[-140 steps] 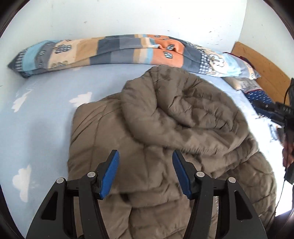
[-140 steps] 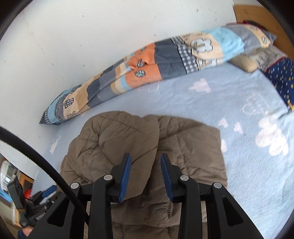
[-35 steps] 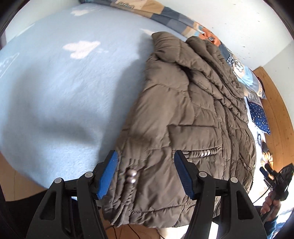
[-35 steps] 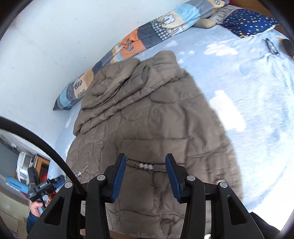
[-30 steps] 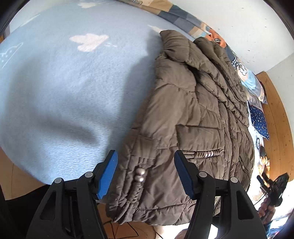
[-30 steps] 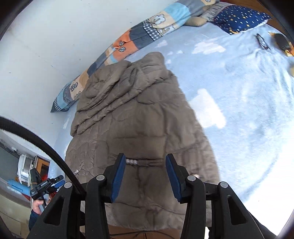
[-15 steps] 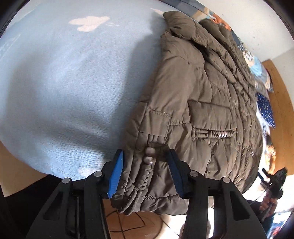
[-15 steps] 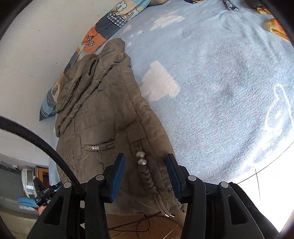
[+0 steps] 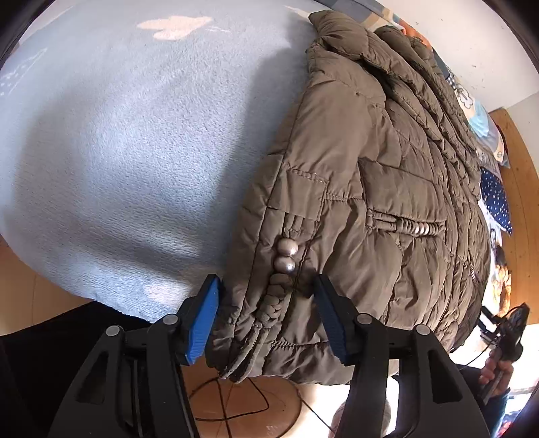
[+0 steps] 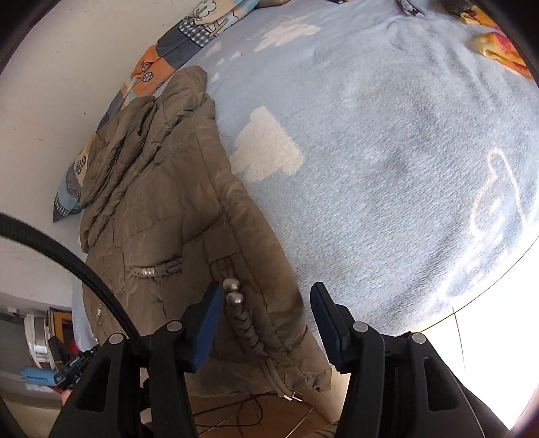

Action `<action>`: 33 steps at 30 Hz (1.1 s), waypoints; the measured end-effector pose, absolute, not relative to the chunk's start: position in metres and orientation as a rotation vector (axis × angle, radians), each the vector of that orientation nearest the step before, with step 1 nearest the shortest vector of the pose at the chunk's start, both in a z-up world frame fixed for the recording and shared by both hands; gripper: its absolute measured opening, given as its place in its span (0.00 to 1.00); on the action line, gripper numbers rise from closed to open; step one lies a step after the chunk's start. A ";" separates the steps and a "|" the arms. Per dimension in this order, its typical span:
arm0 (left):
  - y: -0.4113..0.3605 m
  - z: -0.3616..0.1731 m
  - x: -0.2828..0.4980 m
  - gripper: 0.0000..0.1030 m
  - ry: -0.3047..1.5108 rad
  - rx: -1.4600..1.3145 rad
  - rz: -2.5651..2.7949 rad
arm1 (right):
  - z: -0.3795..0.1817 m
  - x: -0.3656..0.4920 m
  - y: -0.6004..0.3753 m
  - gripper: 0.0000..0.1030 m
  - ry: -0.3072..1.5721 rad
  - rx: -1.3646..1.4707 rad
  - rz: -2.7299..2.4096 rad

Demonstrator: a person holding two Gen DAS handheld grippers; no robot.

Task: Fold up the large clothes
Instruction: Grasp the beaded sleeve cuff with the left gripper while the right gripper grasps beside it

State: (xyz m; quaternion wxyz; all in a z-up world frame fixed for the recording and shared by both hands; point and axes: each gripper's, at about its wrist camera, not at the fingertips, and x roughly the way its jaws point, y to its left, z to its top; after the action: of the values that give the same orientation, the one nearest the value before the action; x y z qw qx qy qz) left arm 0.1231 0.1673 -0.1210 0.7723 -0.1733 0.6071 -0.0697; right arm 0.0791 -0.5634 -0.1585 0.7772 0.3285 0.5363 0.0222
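A brown quilted jacket (image 9: 370, 151) lies lengthwise on the bed, its hem hanging over the near edge. My left gripper (image 9: 266, 298) straddles the hem's left corner, just below two silver beads (image 9: 284, 256) on a braided cord. Its jaws are opening, with the padded fabric between them. My right gripper (image 10: 266, 301) straddles the jacket's (image 10: 161, 202) right hem corner, beside a like pair of beads (image 10: 232, 291). Its jaws are also opening, and a small gap shows beside the right pad (image 10: 325, 320).
A light blue fleece blanket (image 9: 118, 134) with white clouds covers the bed (image 10: 387, 134). A patchwork quilt (image 10: 175, 47) lies along the white wall. Glasses (image 10: 407, 8) and an orange cloth (image 10: 502, 50) sit at the far right. Wooden floor and cables show below the hem.
Both grippers sank from over the jacket's body to its hem corners. The left jaws narrowed around the hem, then widened again. The right jaws spread wider.
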 end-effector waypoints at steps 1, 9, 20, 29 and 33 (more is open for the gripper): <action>0.167 -0.123 0.125 0.58 1.319 -0.381 -0.150 | -0.161 0.081 -0.560 0.58 1.178 0.691 0.051; 0.172 -0.135 0.128 0.64 1.340 -0.397 -0.162 | -0.183 0.095 -0.536 0.67 1.294 0.595 0.085; 0.170 -0.137 0.131 0.63 1.344 -0.345 -0.155 | -0.175 0.090 -0.524 0.42 1.268 0.595 0.189; 0.164 -0.138 0.130 0.42 1.339 -0.294 -0.178 | -0.183 0.100 -0.506 0.22 1.313 0.490 0.196; 0.157 -0.125 0.122 0.19 1.280 -0.249 -0.213 | -0.167 0.094 -0.496 0.18 1.253 0.421 0.227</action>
State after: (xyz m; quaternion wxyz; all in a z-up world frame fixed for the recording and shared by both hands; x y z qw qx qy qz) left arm 0.1223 0.1572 -0.1247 0.7895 -0.1158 0.5946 -0.0989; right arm 0.0936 -0.4958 -0.1669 0.7833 0.1951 0.5808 0.1050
